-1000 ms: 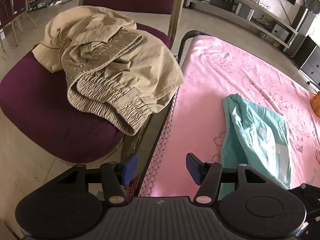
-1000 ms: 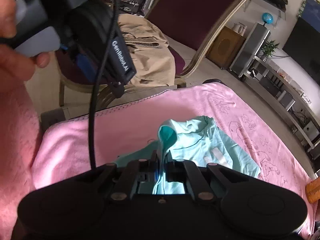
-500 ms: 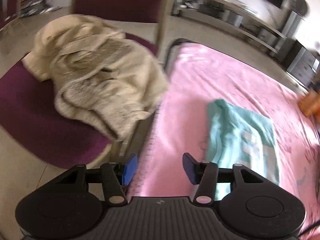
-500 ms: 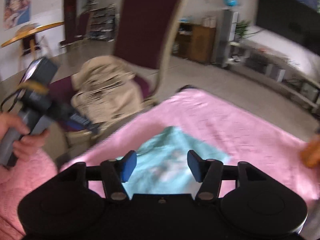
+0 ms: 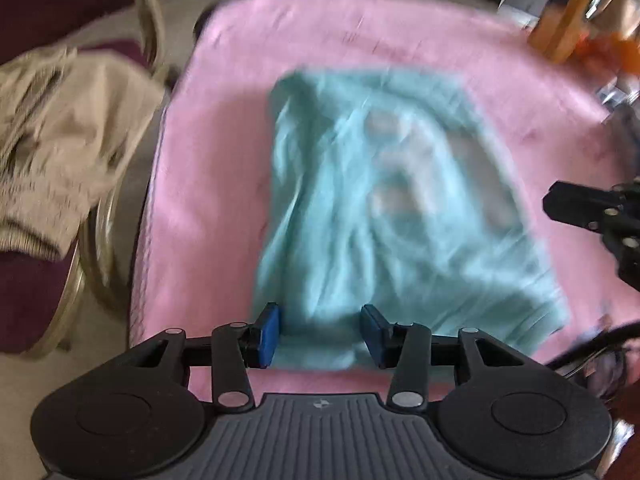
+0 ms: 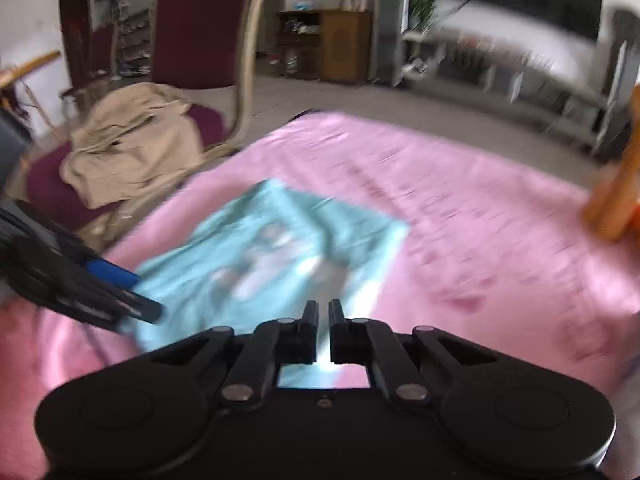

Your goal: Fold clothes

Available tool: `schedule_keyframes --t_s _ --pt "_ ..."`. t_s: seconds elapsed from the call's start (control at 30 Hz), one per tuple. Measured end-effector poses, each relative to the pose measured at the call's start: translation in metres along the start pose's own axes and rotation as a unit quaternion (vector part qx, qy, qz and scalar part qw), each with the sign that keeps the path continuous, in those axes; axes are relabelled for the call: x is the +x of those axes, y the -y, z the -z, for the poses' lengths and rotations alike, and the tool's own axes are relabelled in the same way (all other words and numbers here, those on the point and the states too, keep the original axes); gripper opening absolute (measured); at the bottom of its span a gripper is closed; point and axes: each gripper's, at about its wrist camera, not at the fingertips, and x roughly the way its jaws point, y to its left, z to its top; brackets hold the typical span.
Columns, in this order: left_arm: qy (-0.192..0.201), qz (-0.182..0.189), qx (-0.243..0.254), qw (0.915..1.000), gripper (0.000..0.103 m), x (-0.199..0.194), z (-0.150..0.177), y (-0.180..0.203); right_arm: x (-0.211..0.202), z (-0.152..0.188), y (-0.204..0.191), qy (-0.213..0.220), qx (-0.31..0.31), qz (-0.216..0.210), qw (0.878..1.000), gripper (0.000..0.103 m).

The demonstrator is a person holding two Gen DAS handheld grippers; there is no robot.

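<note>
Teal garment (image 5: 384,208) is laid flat on the pink-covered tabletop (image 5: 224,128), both views blurred. Left claw (image 5: 320,330) is held spread over the garment's near edge, nothing pinched. Right claw (image 6: 324,320) is pressed together at the near edge; whether cloth is caught cannot be told. Beige clothes (image 6: 136,148) are piled on the chair (image 6: 200,20) beside.

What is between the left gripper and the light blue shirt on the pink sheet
Nothing visible. The left gripper hangs open right over the near edge of the light blue shirt, which lies alone on the pink sheet.
</note>
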Motion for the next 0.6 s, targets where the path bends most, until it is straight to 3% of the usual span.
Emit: schedule_keyframes --t_s 0.2,0.4,0.5,0.6 --pt "-0.008 -0.009 -0.01 0.9999 0.055 0.002 0.003 -0.006 0.035 0.017 -0.016 -0.104 -0.025 -0.06 0.992 0.006" --pt "0.001 -0.009 -0.01 0.9999 0.057 -0.004 0.002 -0.008 0.001 0.045 -0.011 -0.127 -0.107 -0.052 0.985 0.006" --pt "0.019 0.003 -0.015 0.9997 0.044 -0.014 -0.001 -0.01 -0.011 0.045 -0.003 -0.123 -0.113 -0.033 0.985 0.006" --pt "0.066 0.018 -0.01 0.9976 0.037 -0.035 -0.009 -0.01 -0.023 0.026 0.01 -0.083 -0.096 -0.02 0.992 0.007"
